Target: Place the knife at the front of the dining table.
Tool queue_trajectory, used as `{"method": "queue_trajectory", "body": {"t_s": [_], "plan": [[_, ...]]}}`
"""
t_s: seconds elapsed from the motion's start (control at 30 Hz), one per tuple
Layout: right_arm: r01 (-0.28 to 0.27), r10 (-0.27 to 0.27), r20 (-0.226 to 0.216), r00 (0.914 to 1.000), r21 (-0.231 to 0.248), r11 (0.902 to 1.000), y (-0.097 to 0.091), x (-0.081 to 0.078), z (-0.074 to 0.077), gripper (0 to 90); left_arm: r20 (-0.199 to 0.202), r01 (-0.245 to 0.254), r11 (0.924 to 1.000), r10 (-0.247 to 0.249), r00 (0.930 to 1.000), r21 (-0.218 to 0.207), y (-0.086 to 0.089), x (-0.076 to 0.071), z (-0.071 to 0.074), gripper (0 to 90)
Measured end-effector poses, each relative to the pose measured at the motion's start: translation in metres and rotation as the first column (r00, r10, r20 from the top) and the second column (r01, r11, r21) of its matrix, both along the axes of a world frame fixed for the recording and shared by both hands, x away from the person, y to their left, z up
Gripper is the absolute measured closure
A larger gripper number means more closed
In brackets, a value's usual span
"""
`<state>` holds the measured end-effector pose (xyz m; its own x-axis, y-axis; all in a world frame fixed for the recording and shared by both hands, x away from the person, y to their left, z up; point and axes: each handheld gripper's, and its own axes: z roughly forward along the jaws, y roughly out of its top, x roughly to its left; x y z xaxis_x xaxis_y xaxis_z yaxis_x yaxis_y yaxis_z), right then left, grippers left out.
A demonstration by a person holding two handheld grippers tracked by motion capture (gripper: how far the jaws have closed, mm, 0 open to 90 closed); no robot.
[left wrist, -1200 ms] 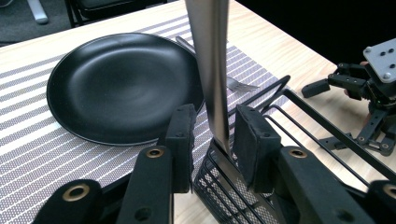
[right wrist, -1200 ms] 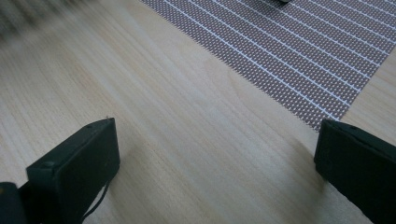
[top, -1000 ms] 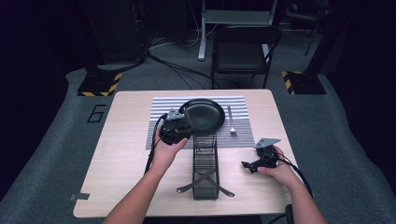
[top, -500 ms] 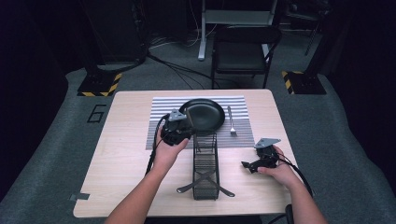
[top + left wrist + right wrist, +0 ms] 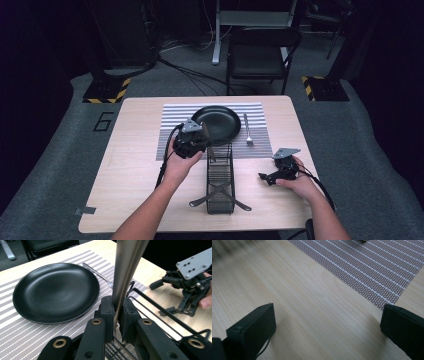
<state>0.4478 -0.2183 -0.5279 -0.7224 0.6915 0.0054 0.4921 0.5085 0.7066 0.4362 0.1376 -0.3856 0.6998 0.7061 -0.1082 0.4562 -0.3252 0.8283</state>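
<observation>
My left gripper (image 5: 200,141) (image 5: 116,315) is shut on a flat silver utensil (image 5: 126,270) that stands upright between its jaws; I cannot tell which kind it is. It hovers over the far end of a black wire rack (image 5: 220,182) (image 5: 160,310), just in front of a black plate (image 5: 216,124) (image 5: 56,291). A silver fork (image 5: 247,130) (image 5: 97,273) lies to the right of the plate on a striped placemat (image 5: 170,135) (image 5: 20,337). My right gripper (image 5: 265,176) (image 5: 328,322) rests open on the bare wood to the right of the rack, nothing between its jaws.
The light wooden table (image 5: 125,175) has bare room at the left and front. The placemat's corner (image 5: 372,277) lies just ahead of the right gripper. A dark chair (image 5: 260,55) stands beyond the far edge.
</observation>
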Motion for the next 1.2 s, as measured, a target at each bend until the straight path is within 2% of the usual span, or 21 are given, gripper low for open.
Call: {"method": "queue_trajectory", "body": {"t_s": [0.1,0.17,0.3,0.47,0.53,0.8,0.97,1.2], "plan": [[0.0,0.0,0.0,1.0,0.0,1.0,0.0,0.0,0.0,0.0,0.001,0.005,1.0,-0.005,1.0,-0.002,0.001,-0.001,0.005,82.4],[0.0,0.0,0.0,1.0,0.0,1.0,0.0,0.0,0.0,0.0,-0.001,0.016,0.9998,-0.016,0.9999,-0.012,0.003,-0.003,0.013,82.4],[0.0,0.0,0.0,1.0,0.0,1.0,0.0,0.0,0.0,0.0,0.014,0.023,0.9997,-0.023,0.9996,-0.005,0.005,-0.006,0.023,82.4],[0.0,0.0,0.0,1.0,0.0,1.0,0.0,0.0,0.0,0.0,0.012,0.03,0.9995,-0.03,0.9995,-0.003,0.008,-0.009,0.033,82.4],[0.0,0.0,0.0,1.0,0.0,1.0,0.0,0.0,0.0,0.0,0.018,0.038,0.9992,-0.038,0.9991,-0.012,0.011,-0.01,0.042,82.5],[0.0,0.0,0.0,1.0,0.0,1.0,0.0,0.0,0.0,0.0,0.034,0.044,0.9986,-0.043,0.9985,-0.03,0.015,-0.014,0.063,82.5],[0.0,0.0,0.0,1.0,0.0,1.0,0.0,0.0,0.0,0.0,0.056,0.042,0.9986,-0.04,0.9976,-0.032,0.023,-0.018,0.081,82.5],[0.0,0.0,0.0,1.0,0.0,1.0,0.0,0.0,0.0,0.0,0.064,0.034,0.9988,-0.031,0.9974,-0.036,0.032,-0.019,0.093,82.6]]}}
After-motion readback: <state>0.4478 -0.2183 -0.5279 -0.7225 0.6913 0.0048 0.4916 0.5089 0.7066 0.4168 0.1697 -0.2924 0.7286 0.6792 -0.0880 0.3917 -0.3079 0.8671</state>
